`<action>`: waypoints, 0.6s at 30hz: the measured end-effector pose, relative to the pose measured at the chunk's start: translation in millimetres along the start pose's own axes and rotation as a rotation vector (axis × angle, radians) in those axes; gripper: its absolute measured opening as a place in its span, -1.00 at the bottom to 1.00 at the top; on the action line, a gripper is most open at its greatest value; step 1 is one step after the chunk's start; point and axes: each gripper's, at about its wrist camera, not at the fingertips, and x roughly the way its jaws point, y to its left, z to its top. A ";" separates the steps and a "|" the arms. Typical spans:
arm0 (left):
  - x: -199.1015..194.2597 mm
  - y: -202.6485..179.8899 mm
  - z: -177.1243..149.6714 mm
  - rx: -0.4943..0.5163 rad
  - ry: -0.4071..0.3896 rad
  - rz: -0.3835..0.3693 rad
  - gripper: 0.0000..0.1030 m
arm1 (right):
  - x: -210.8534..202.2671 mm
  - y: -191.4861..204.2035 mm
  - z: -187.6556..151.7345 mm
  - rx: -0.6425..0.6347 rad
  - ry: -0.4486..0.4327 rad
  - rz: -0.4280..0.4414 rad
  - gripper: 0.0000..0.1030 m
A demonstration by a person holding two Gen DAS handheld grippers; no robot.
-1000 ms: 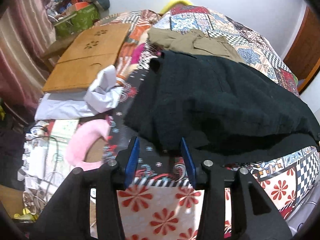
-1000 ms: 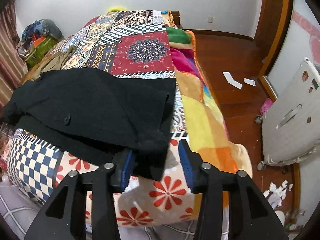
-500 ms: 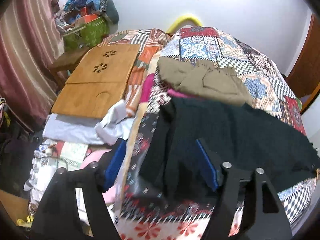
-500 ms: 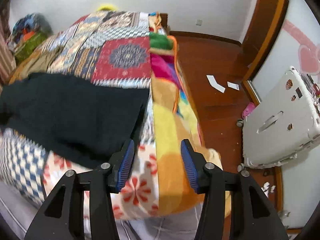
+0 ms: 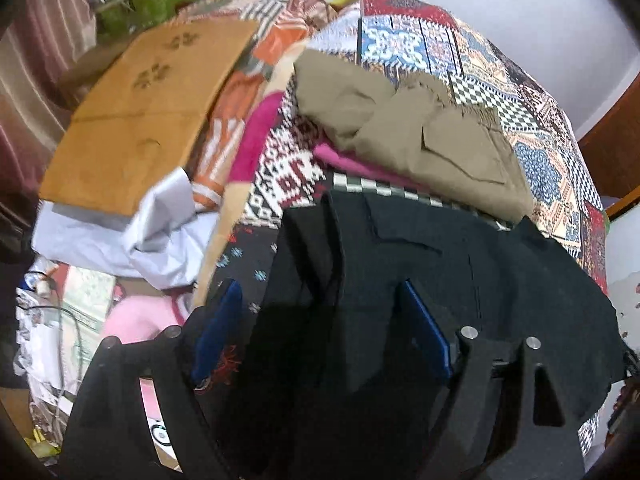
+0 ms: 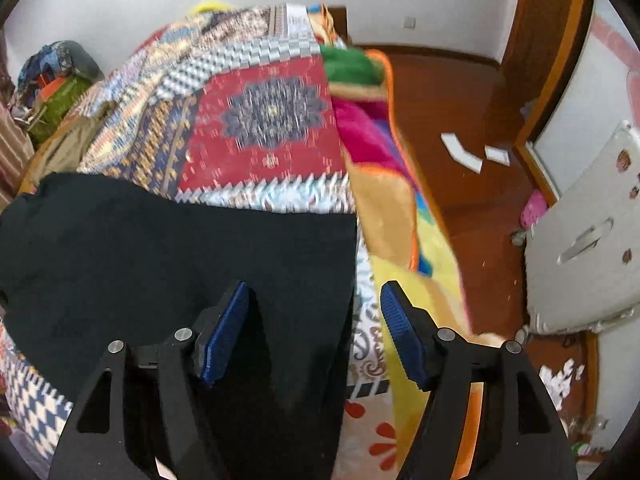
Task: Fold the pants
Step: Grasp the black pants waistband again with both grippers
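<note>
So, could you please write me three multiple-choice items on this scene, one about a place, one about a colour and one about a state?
1. Where do the olive-brown pants lie relative to the black pants?
A. Beyond them on the bed
B. Under them
C. On the floor

2. What colour are the pads of the right hand-held gripper?
A. Red
B. Blue
C. White

3. How does the left hand-held gripper stand?
A. Shut on the black pants
B. Shut on nothing
C. Open over the black pants

Answers: 1 A, the olive-brown pants rest farther up the patchwork quilt. 2 B, both ribbed pads show blue. 3 C, its jaws stand wide apart with black cloth between them.
</note>
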 end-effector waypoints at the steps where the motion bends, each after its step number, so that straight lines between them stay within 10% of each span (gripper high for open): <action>1: 3.4 0.8 -2.2 0.000 0.007 -0.011 0.58 | 2.9 -2.4 -0.9 0.012 0.011 0.007 0.28; 11: 14.3 1.6 -20.0 0.004 0.032 -0.009 0.66 | 15.2 -12.9 -5.5 0.055 0.074 0.062 0.43; 18: 12.4 0.3 -24.2 -0.079 0.031 0.002 0.43 | 14.1 -14.0 -3.9 0.055 0.048 0.062 0.00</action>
